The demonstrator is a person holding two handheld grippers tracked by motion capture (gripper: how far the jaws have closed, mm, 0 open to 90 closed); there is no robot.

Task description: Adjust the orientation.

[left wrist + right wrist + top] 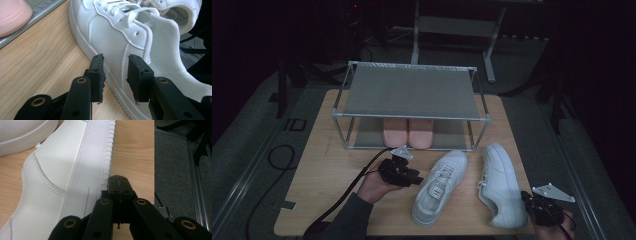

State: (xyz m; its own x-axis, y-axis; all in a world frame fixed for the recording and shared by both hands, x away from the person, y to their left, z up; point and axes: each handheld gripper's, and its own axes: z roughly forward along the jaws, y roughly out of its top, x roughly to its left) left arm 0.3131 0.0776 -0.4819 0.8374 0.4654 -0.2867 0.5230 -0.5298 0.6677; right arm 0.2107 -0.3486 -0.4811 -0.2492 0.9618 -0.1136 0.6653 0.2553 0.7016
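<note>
The left gripper (411, 178) is sitting low beside the left sneaker (439, 186), jaws spread, and in the left gripper view they are opening toward the shoe's side wall (117, 57) without pinching anything yet. That sneaker is lying upright on the wooden table (322, 175), toe pointing toward the metal shoe rack (409, 90), where a pair of pink slippers (408, 132) is already filling the middle of the lower shelf. The right gripper (539, 209) is resting at the heel of the right sneaker (499, 185), which is tipped onto its side, jaws pressed together on nothing, tips just at the sole's ribbed edge (108, 157). The risk here looks like a shallow bite: if the left jaws are closing on that smooth, curved side panel rather than over the collar, the pads could be sliding off or merely shoving the shoe across the wood into its neighbour. A grip taken low near the sole would probably let the shoe swing and drop. Nudging from the closed right gripper could be rolling the tipped sneaker toward the table edge, which is close by.
</note>
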